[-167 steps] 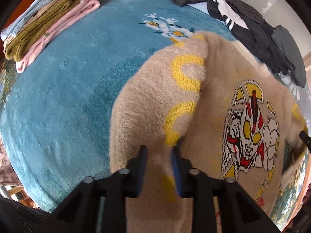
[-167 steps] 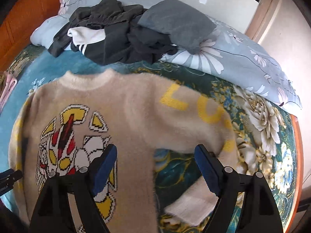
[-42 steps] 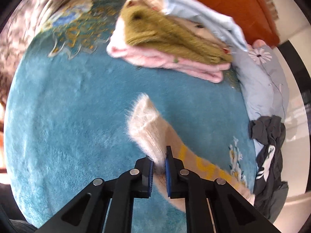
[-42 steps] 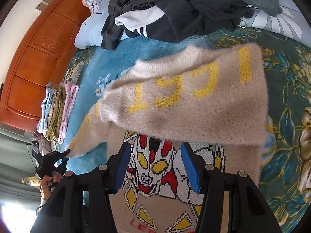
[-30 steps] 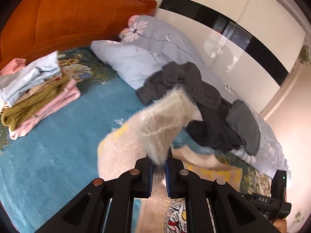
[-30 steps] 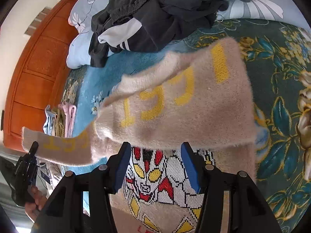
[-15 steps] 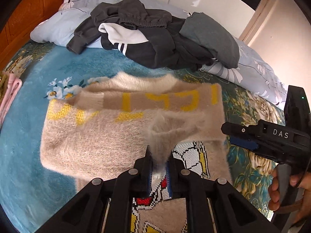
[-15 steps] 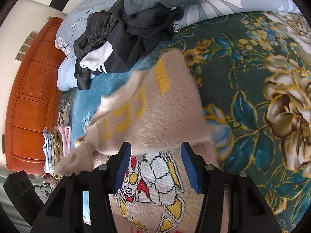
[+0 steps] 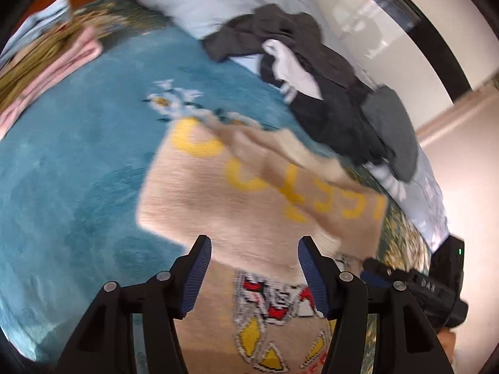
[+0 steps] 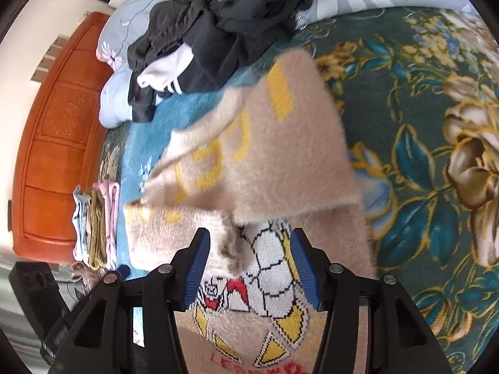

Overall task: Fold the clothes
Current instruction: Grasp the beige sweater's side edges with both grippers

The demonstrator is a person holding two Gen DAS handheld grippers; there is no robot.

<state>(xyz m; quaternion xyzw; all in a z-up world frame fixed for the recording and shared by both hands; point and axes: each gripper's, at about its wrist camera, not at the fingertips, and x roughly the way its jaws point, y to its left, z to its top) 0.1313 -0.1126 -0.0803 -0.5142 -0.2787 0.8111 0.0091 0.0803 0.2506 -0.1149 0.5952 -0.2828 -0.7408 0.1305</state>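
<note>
Across the blue floral bedspread lies a beige sweater, sleeves seemingly folded over; left gripper and right gripper gape empty.

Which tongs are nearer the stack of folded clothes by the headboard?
Left. The left tongs hang open over the sweater's stack-side half; the right tongs, also open, are on its far side from the folded stack.

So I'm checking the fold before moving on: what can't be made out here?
- Sweater hem: cut off by the bottom edge, both views.
- Sweater's chest print: upper part hidden under the folded sleeves.
- Folded stack: blurred, left wrist view.
- Dark clothes pile: tangled, items can't be counted.
</note>
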